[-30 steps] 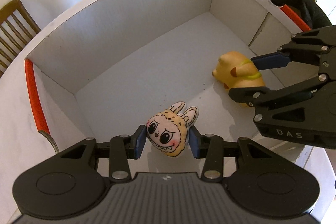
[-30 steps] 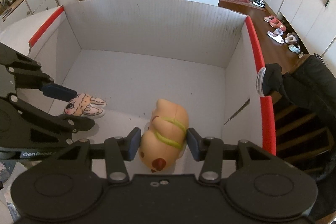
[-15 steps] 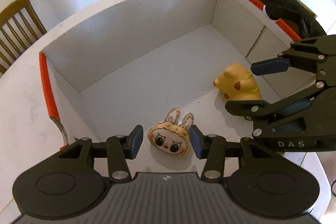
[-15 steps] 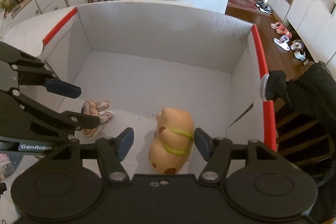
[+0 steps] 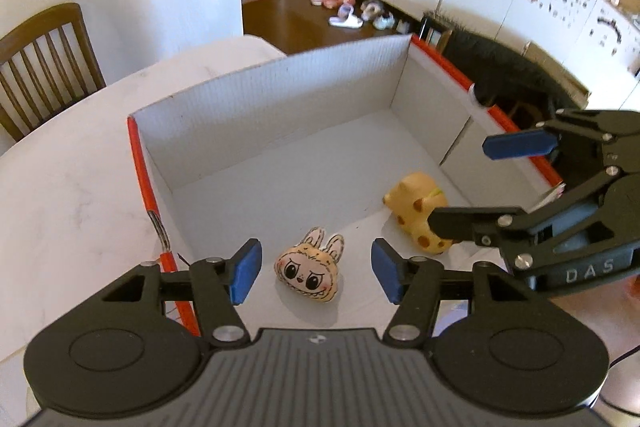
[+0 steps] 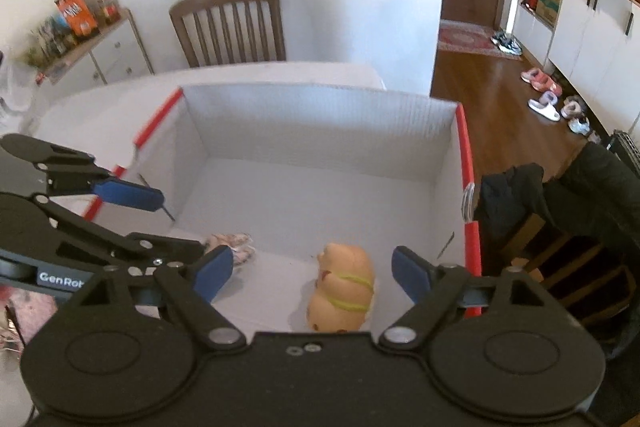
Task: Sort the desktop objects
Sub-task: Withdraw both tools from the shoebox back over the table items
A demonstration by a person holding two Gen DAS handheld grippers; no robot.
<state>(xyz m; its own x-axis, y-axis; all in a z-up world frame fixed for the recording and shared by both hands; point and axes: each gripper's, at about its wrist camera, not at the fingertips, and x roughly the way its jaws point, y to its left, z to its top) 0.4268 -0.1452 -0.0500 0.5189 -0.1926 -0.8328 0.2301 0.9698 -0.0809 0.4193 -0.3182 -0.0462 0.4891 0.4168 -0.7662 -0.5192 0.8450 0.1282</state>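
A bunny-eared plush face toy point(image 5: 307, 273) lies on the floor of a white cardboard box with red-edged rims point(image 5: 280, 107). A yellow animal toy with a green band point(image 5: 414, 219) lies to its right; it also shows in the right wrist view point(image 6: 344, 293). My left gripper point(image 5: 314, 271) is open and empty, above and around the plush. My right gripper point(image 6: 312, 273) is open and empty above the yellow toy. The box point(image 6: 320, 131) and the plush ears point(image 6: 234, 245) show in the right wrist view, the rest hidden behind my left gripper point(image 6: 160, 227).
The box sits on a white table point(image 5: 68, 179). A wooden chair point(image 6: 228, 23) stands behind the table. A dark jacket point(image 6: 560, 195) hangs on a chair right of the box. A sideboard with snacks point(image 6: 80, 39) stands at far left.
Both grippers let go of their toys, opened wider and rose back out of the box. The plush and the yellow toy now lie on the box floor.
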